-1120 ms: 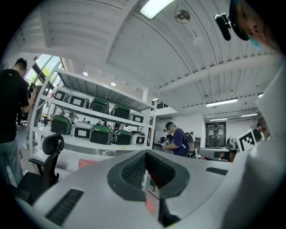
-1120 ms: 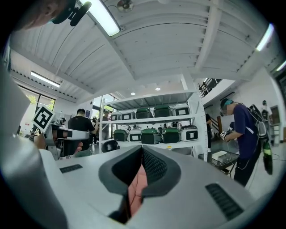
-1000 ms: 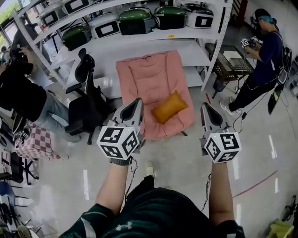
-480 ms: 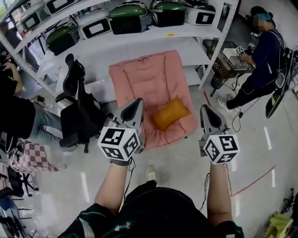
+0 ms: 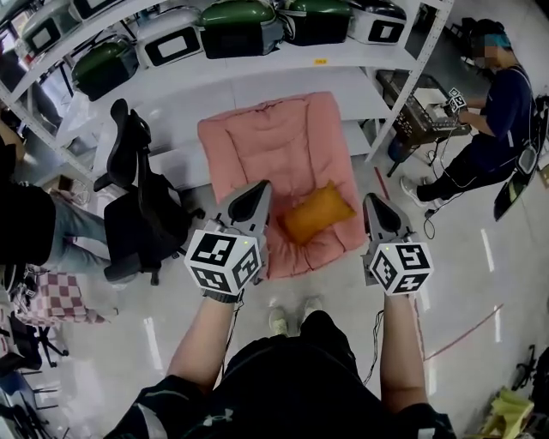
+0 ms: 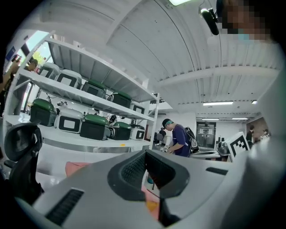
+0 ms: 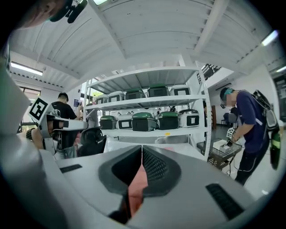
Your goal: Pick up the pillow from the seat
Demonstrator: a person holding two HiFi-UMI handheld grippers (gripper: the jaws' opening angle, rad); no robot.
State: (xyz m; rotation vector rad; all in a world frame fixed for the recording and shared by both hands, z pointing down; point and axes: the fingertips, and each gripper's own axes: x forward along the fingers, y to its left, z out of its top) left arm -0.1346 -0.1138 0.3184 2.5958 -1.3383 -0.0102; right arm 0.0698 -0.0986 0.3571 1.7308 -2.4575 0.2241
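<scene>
Both claws are clenched and empty. The left gripper [image 5: 261, 187] has its jaw tips together with nothing between them, and so does the right gripper [image 5: 371, 200]. They are held out level, one on each side of the target, probably lined up for a two-sided approach since the thing is wide and soft.

The orange pillow [image 5: 317, 213] lies tilted on the front right part of the pink padded seat [image 5: 273, 137], near the front edge. In the head view it sits between the two grippers but beyond the tips, not touched. Through the gap under the left jaws a bit of orange and pink shows; under the right jaws only pink.

Judgement: this is the approach stage, no pick yet. The jaws need to open before any grab. The pillow looks squashy, so a pinch on a corner or edge should hold.

The seat is a low floor chair on a glossy pale floor [image 5: 480, 283], backed against a white metal shelf [image 5: 283, 73] loaded with green and white cases [image 5: 240, 24]. A black office chair [image 5: 137, 201] stands just left of the seat. A person [image 5: 499, 111] works at a cart on the right, well apart.
</scene>
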